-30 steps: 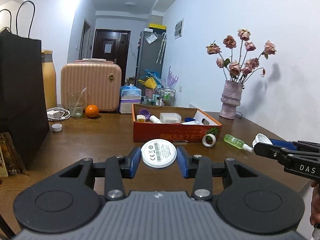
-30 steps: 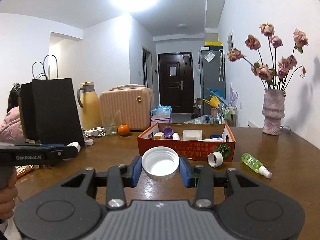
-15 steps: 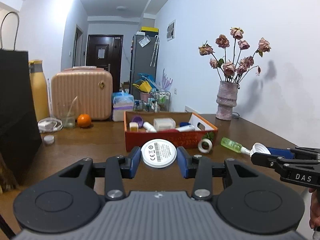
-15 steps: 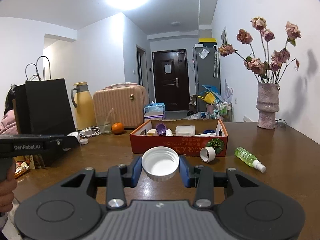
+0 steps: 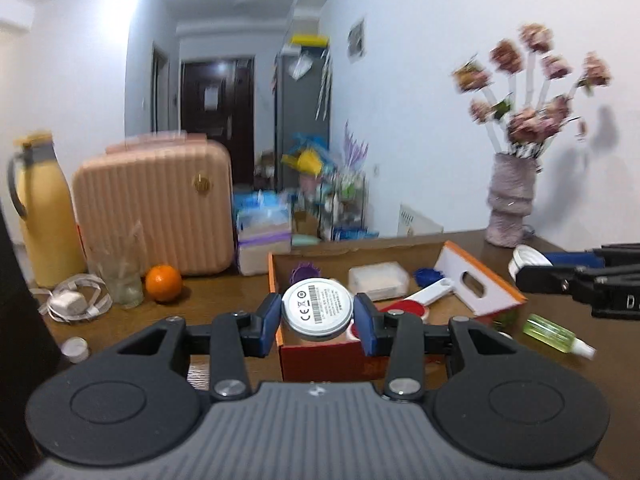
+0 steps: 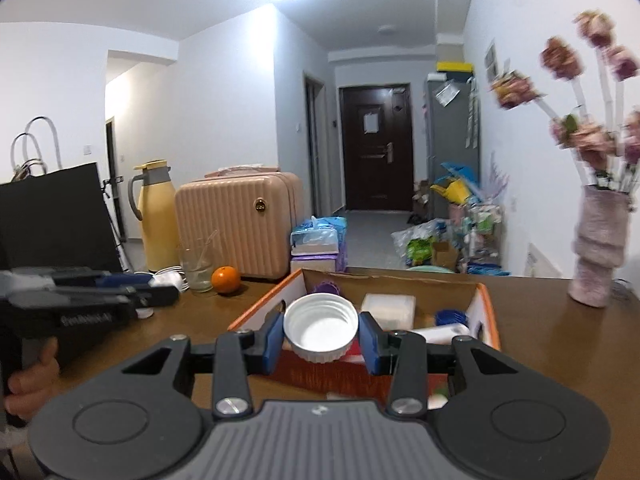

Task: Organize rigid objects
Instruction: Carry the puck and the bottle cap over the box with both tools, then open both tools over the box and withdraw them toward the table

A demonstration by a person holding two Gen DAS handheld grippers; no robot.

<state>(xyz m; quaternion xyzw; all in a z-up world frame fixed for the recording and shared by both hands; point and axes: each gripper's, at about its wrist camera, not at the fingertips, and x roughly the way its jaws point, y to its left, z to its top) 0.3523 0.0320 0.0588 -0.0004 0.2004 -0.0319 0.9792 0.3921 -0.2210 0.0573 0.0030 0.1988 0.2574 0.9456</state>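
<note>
My left gripper [image 5: 318,316] is shut on a round white disc with a barcode label [image 5: 318,309], held over the near left corner of the orange cardboard box [image 5: 486,280]. My right gripper [image 6: 320,334] is shut on a white screw cap [image 6: 320,328], open side up, over the near edge of the same box [image 6: 488,312]. The box holds a purple cap [image 6: 325,289], a clear plastic case [image 5: 378,278], a blue cap [image 5: 426,276] and a white tube [image 5: 430,292]. The right gripper [image 5: 560,276] also shows at the left wrist view's right edge, the left gripper [image 6: 92,292] at the right wrist view's left.
A green spray bottle [image 5: 554,334] lies right of the box. Behind stand a pink suitcase [image 5: 154,206], a yellow flask [image 5: 44,216], a glass [image 5: 120,276], an orange [image 5: 163,283], a charger with cable [image 5: 70,300] and a vase of dried roses [image 5: 512,204]. A black bag [image 6: 52,220] stands left.
Both grippers have moved forward from in front of the box to over its near edge, each still holding its object. The box now fills much more of both views.
</note>
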